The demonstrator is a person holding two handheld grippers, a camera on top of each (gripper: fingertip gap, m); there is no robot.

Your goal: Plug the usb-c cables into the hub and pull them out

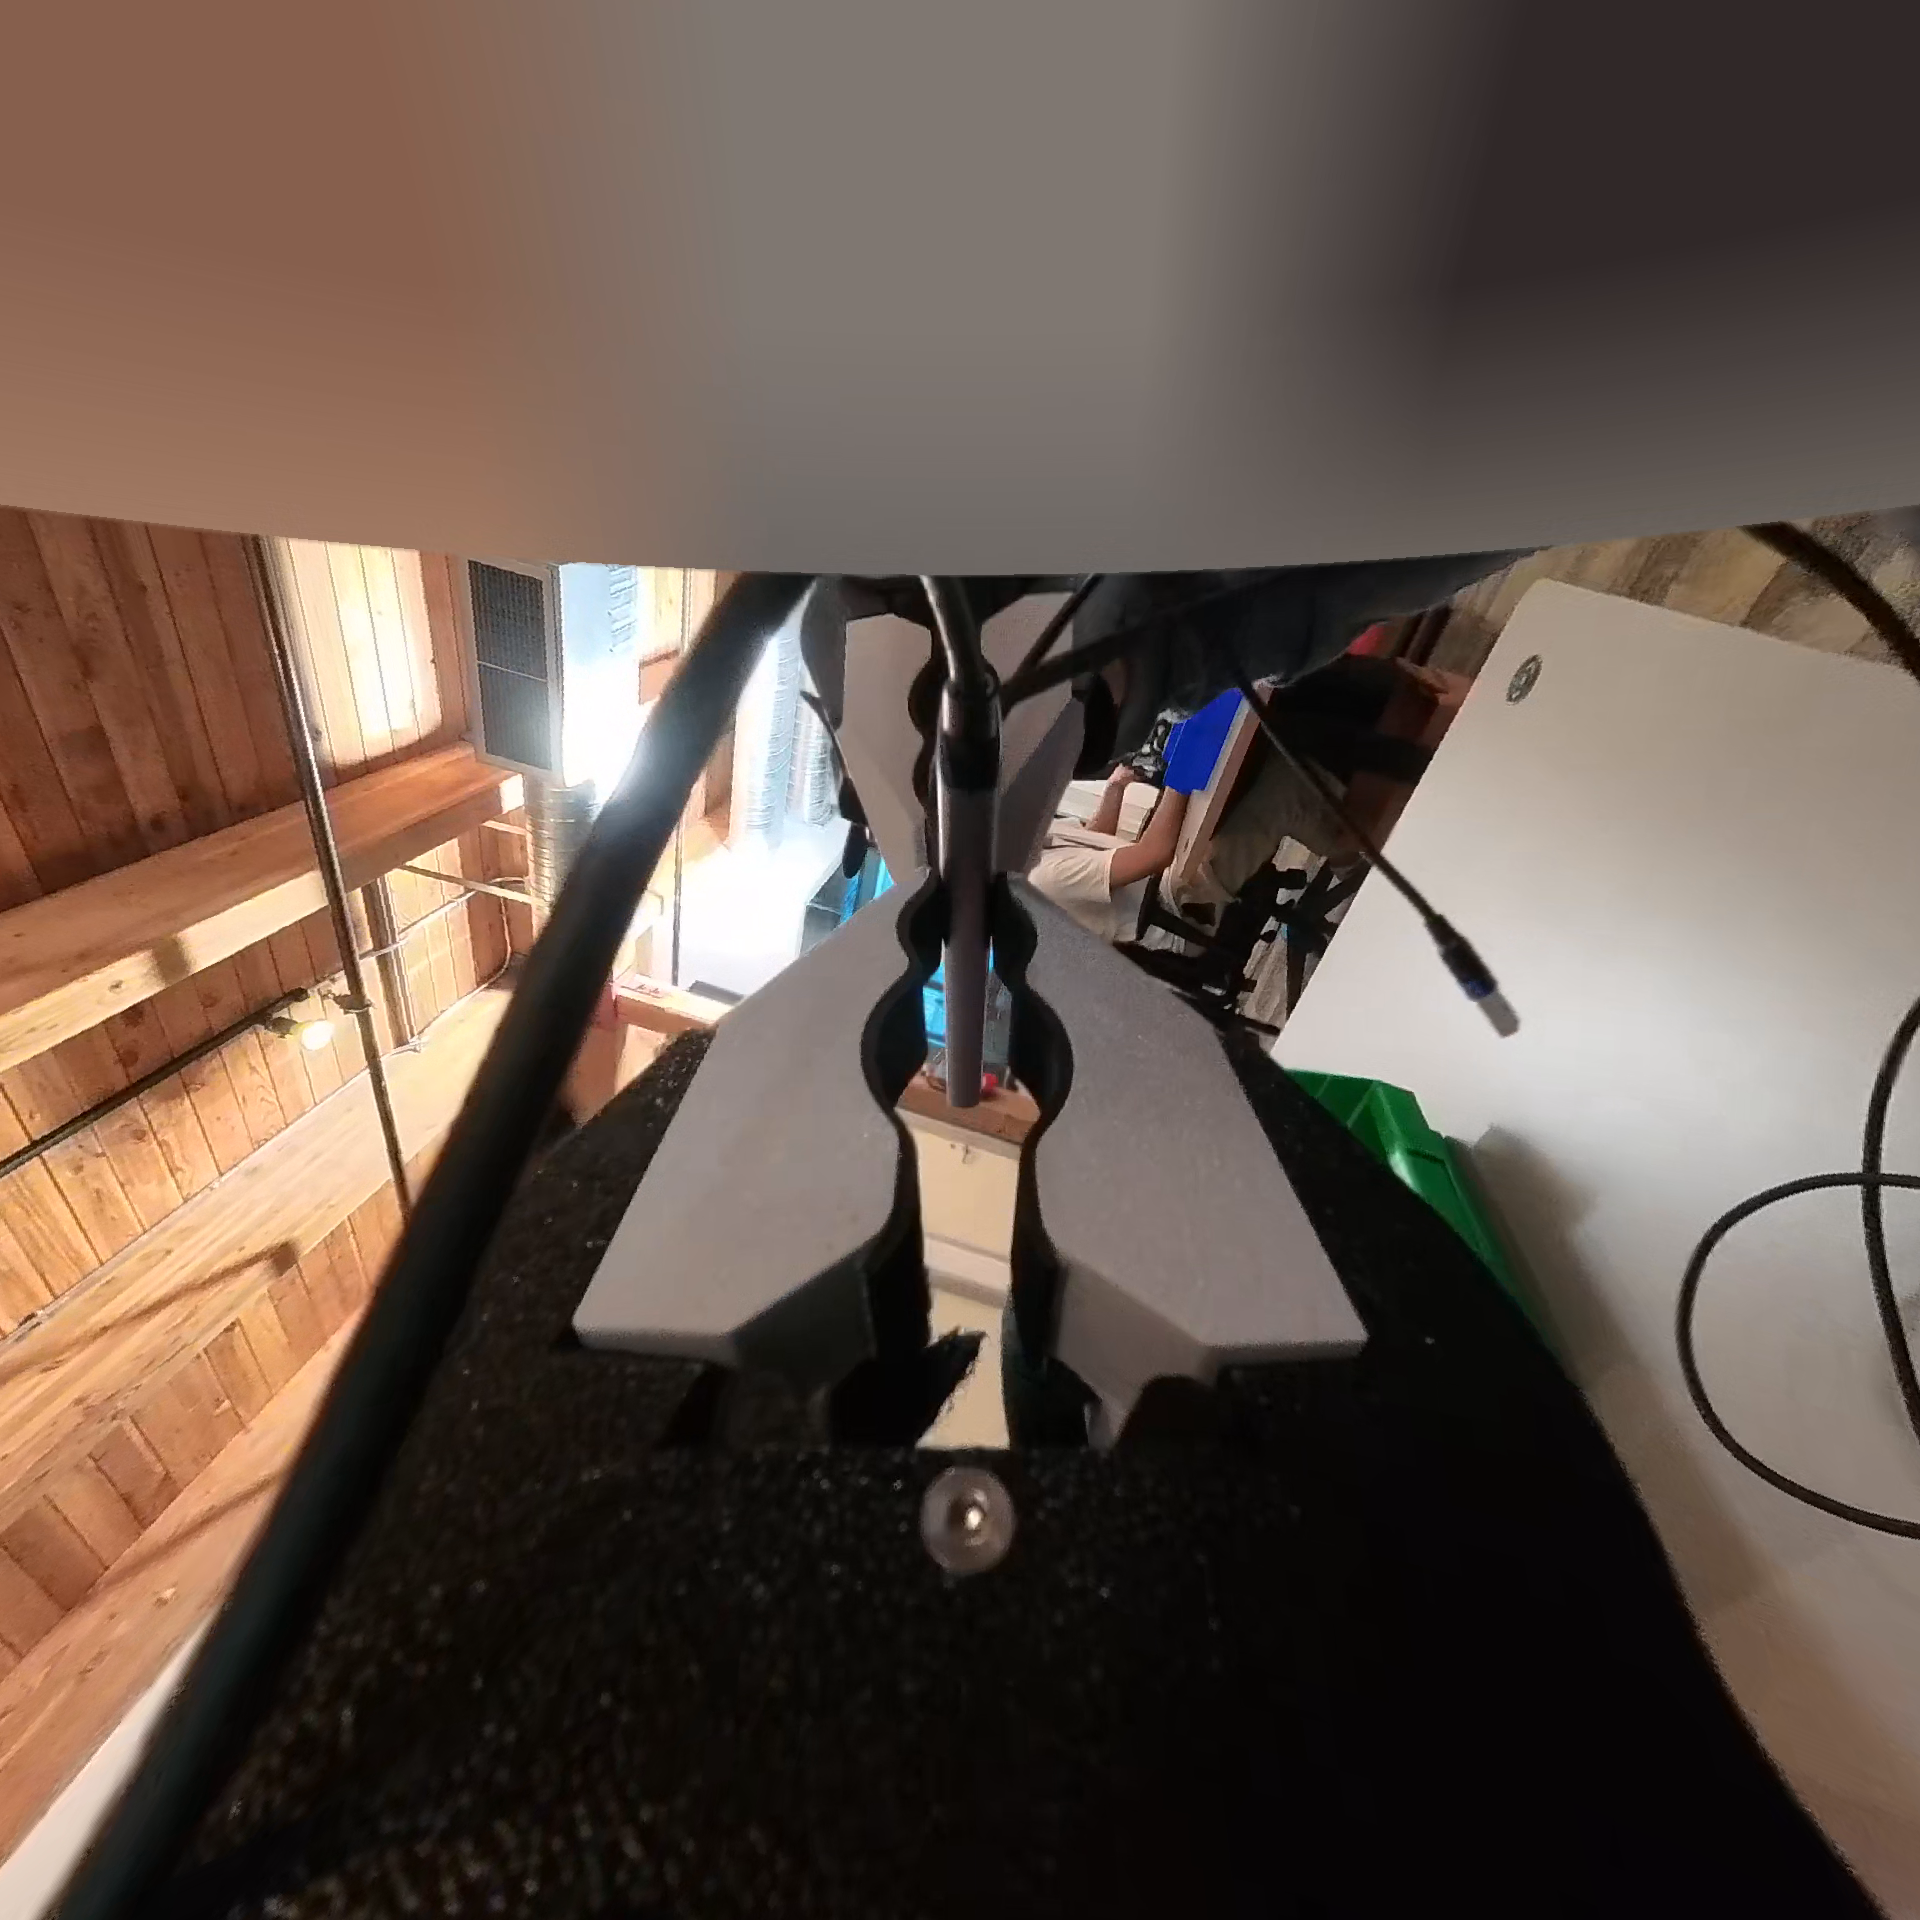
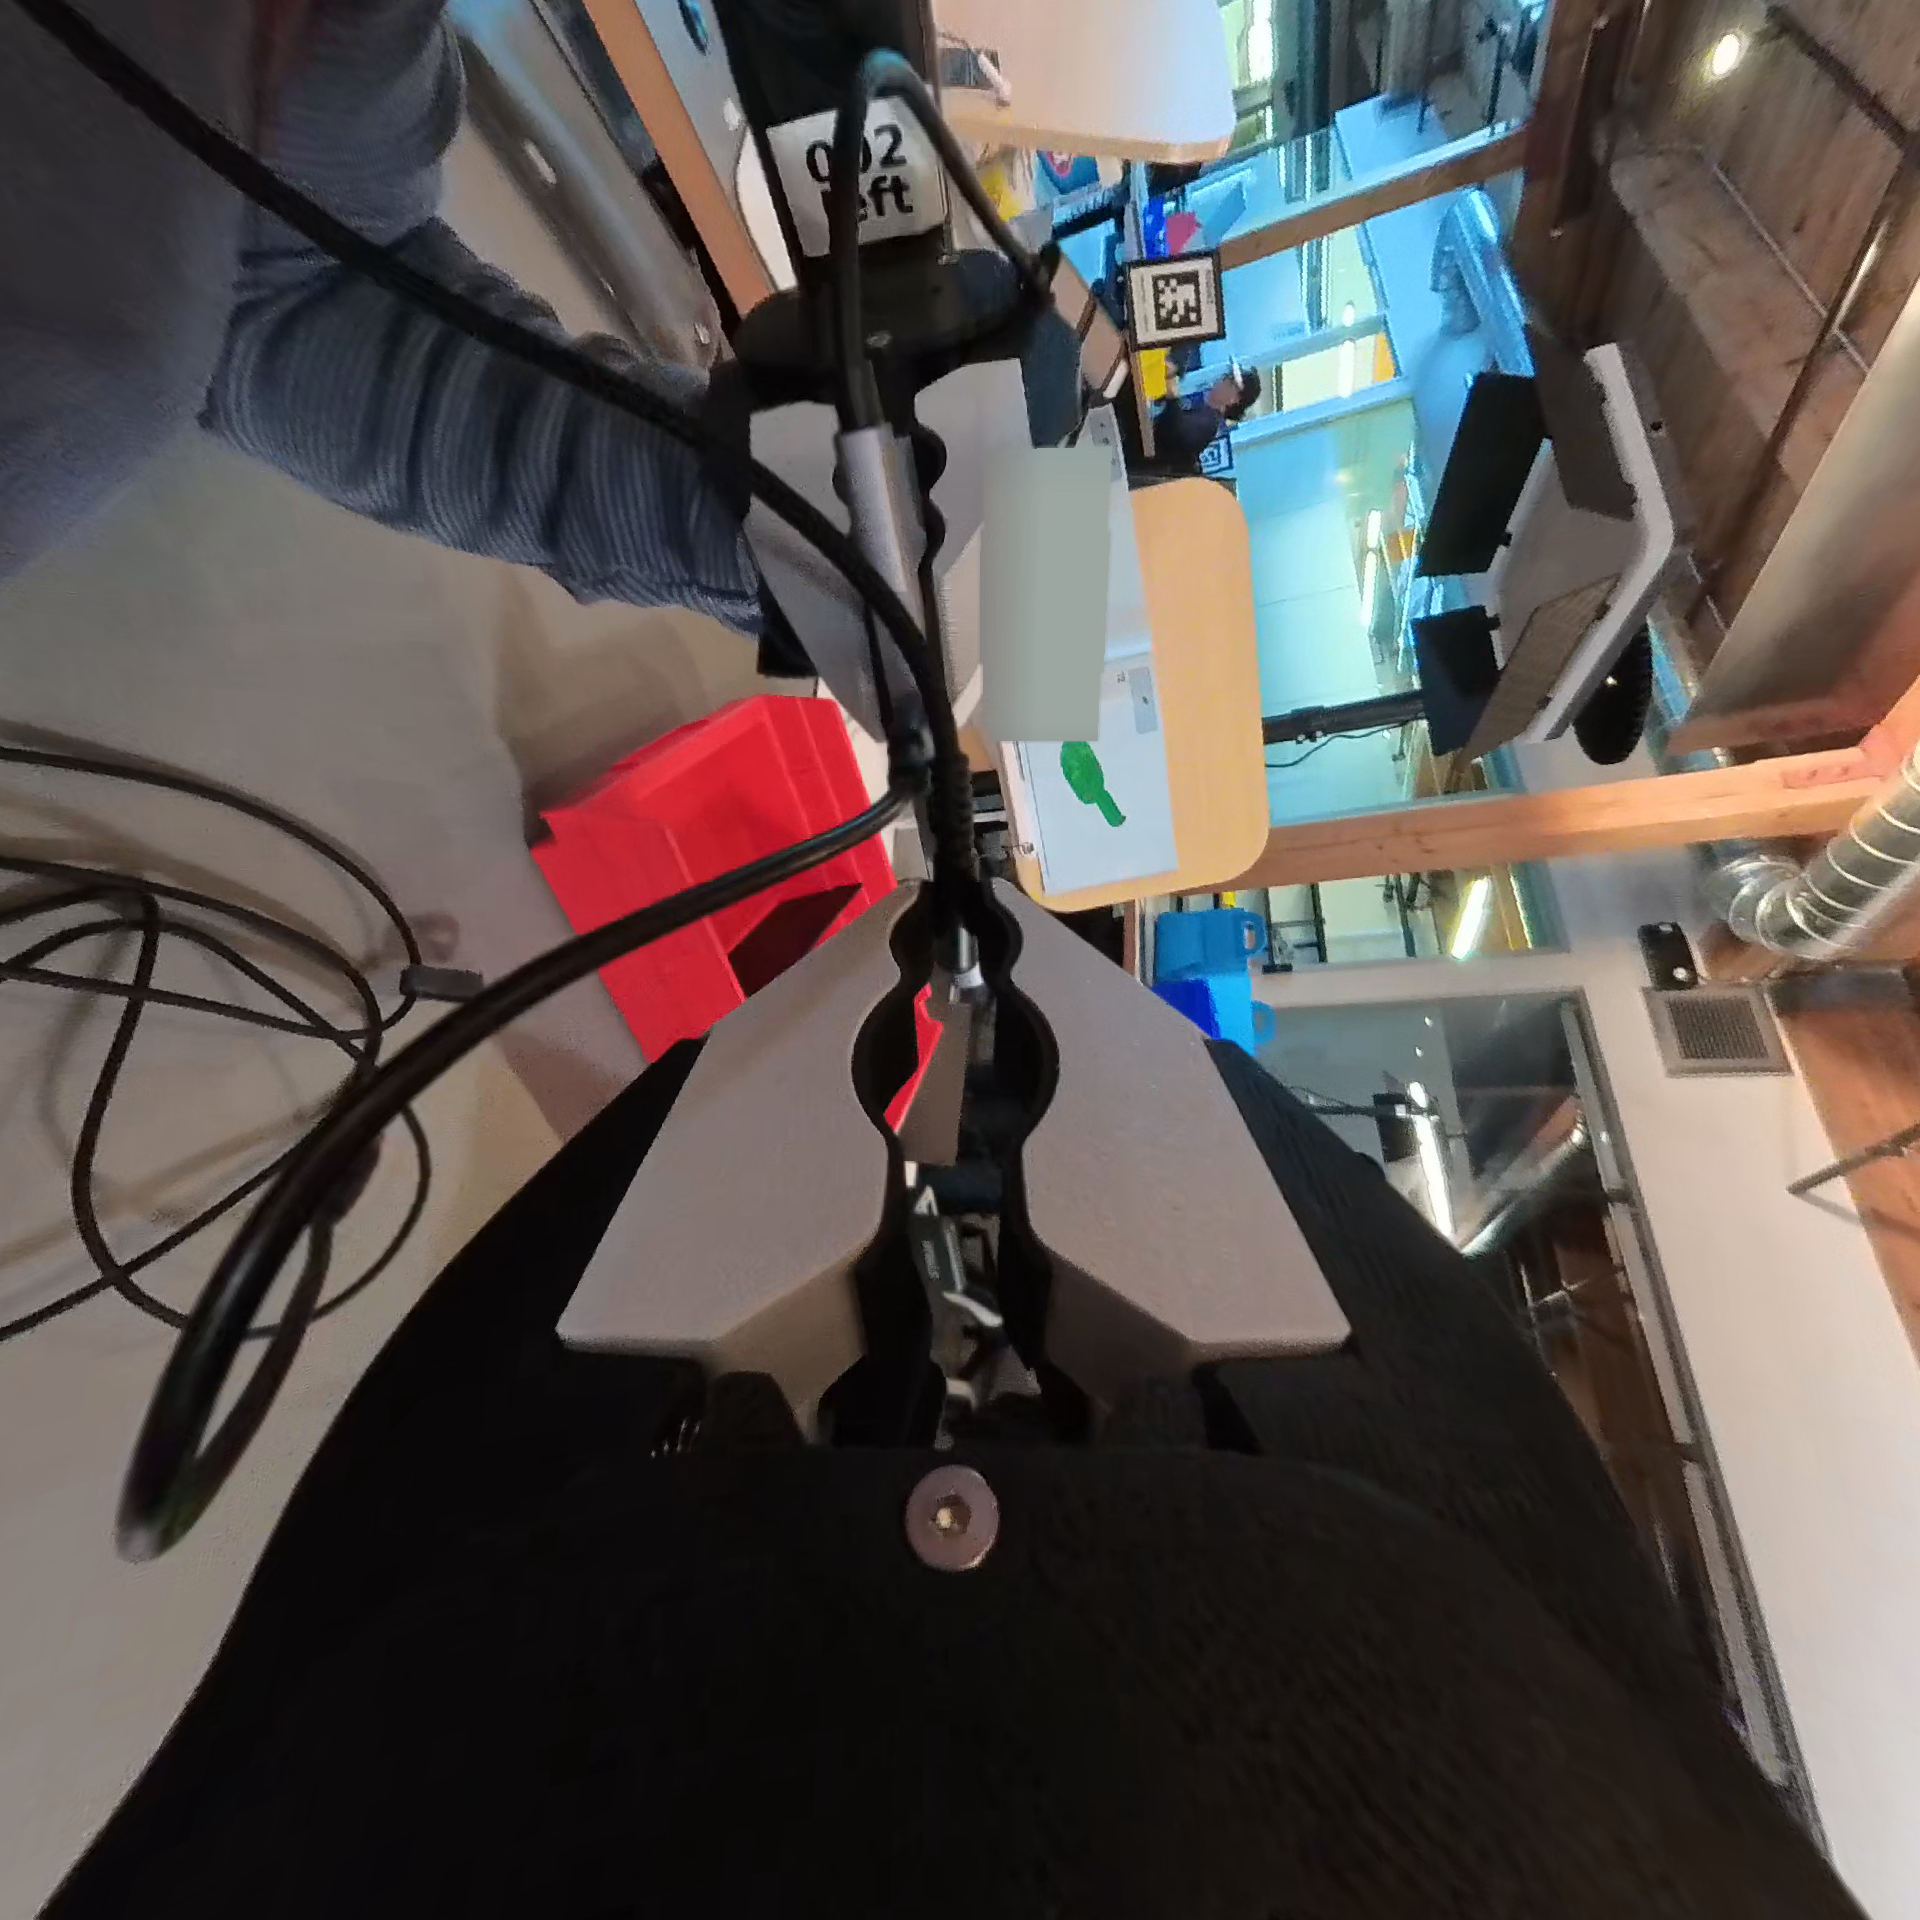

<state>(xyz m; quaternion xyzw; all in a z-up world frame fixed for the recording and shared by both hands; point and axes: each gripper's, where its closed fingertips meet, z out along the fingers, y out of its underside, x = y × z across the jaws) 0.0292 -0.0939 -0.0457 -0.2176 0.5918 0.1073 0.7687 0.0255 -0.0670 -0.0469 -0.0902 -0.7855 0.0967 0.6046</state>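
In the left wrist view my left gripper (image 1: 966, 904) is shut on the slim grey hub (image 1: 964, 997), seen edge-on between the fingers. A black cable (image 1: 954, 644) joins its far end. My right gripper (image 1: 904, 790) faces it close behind. In the right wrist view my right gripper (image 2: 956, 904) is shut on a silver usb-c plug (image 2: 940, 1060) with a black braided cable (image 2: 582, 364). The left gripper (image 2: 914, 488) beyond holds the hub (image 2: 873, 499). I cannot tell whether the plug sits in the hub. Another loose cable plug (image 1: 1475, 987) hangs at the right.
A thick black cable (image 1: 623, 883) crosses at the left. A white table (image 1: 1662, 935) bears looped black cables (image 1: 1766, 1351) and a green bin (image 1: 1392, 1122). A red bin (image 2: 717, 831) and more loose cables (image 2: 208, 987) lie on the table. A person's sleeve (image 2: 364, 395) is at the upper left. Only a small space, under 4 cm, lies between the two pairs of fingers.
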